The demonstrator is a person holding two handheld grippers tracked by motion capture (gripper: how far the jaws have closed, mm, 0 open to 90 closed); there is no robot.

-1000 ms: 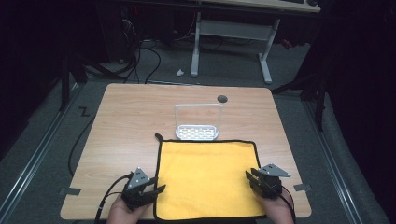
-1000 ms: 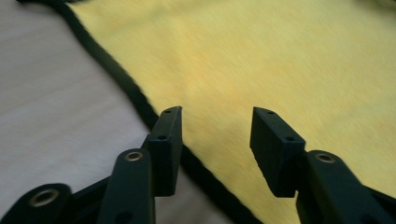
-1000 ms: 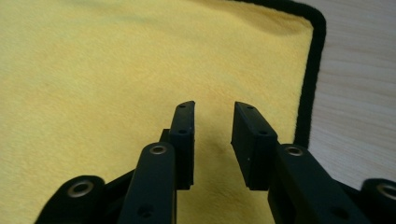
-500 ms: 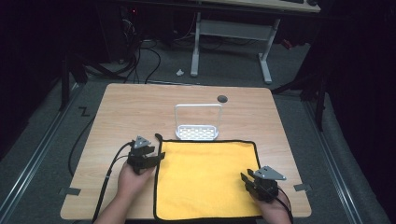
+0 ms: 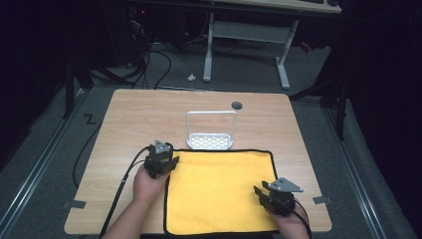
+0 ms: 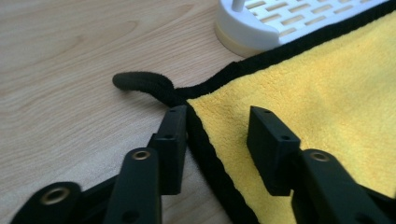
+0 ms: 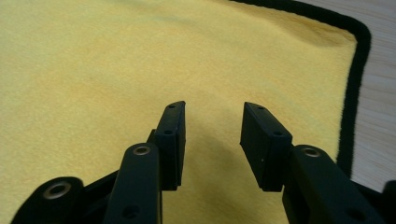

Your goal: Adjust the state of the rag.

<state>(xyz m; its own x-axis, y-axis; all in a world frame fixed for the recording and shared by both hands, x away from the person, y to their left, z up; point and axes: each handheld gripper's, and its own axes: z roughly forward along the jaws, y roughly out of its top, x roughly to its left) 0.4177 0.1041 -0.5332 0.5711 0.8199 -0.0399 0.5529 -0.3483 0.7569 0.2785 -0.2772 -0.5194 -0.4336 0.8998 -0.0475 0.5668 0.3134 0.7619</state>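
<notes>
Light wood tabletop (image 5: 139, 114), round dark grommet hole (image 5: 237, 105) near its far edge. White slotted rack (image 5: 211, 141) with an upright wire frame stands mid-table. Beyond, on the grey floor (image 5: 318, 74): a white desk frame (image 5: 246, 35), tangled black cables (image 5: 149, 59), a small white scrap (image 5: 192, 77).

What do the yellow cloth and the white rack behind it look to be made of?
Cloth: soft napped fabric, probably microfibre; fuzzy matte pile, stitched black edging with a loop at the corner. Rack: likely moulded plastic; smooth, slightly glossy white base with slots. Its upright frame could be plastic or coated wire.
</notes>
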